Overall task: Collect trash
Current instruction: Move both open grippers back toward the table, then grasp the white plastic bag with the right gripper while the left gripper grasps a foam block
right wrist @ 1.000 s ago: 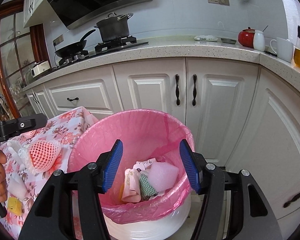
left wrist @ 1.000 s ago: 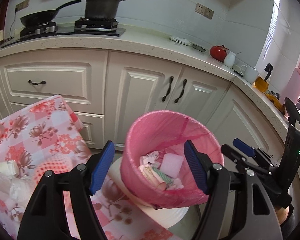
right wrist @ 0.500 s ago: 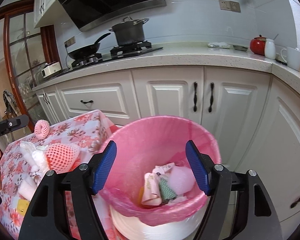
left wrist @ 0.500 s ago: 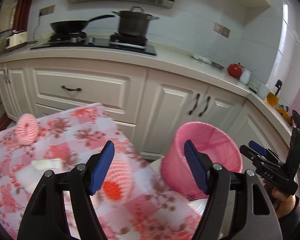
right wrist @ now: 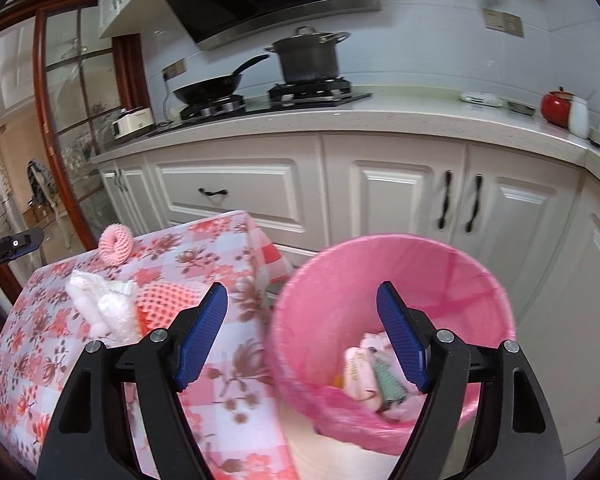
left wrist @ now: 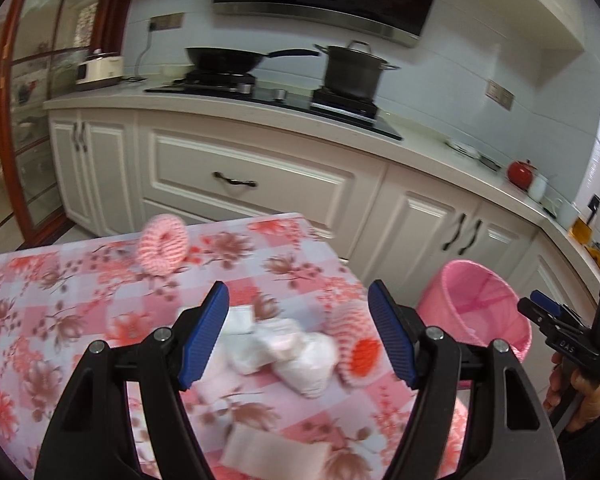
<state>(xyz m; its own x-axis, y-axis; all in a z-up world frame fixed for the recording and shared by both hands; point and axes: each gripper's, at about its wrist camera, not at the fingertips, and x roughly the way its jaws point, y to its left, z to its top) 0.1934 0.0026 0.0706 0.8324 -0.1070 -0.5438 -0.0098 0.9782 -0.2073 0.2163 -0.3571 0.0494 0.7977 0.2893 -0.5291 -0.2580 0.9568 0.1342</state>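
White crumpled trash (left wrist: 288, 346) on tablecloth (left wrist: 60, 300), beyond left gripper's (left wrist: 298, 338) empty jaws

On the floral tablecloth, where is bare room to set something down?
Free: the tablecloth left of the white wads, below the pink foam ring. Crowded: the wads and orange-pink net by the bin-side edge.

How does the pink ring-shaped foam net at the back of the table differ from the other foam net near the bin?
The ring-shaped foam net is rolled into a doughnut with an open hole; the foam net near the bin is sleeve-shaped, showing orange at its mouth. The ring sits alone at the table's far edge; the other lies against crumpled white wrappers. Both are pink mesh on the floral tablecloth.
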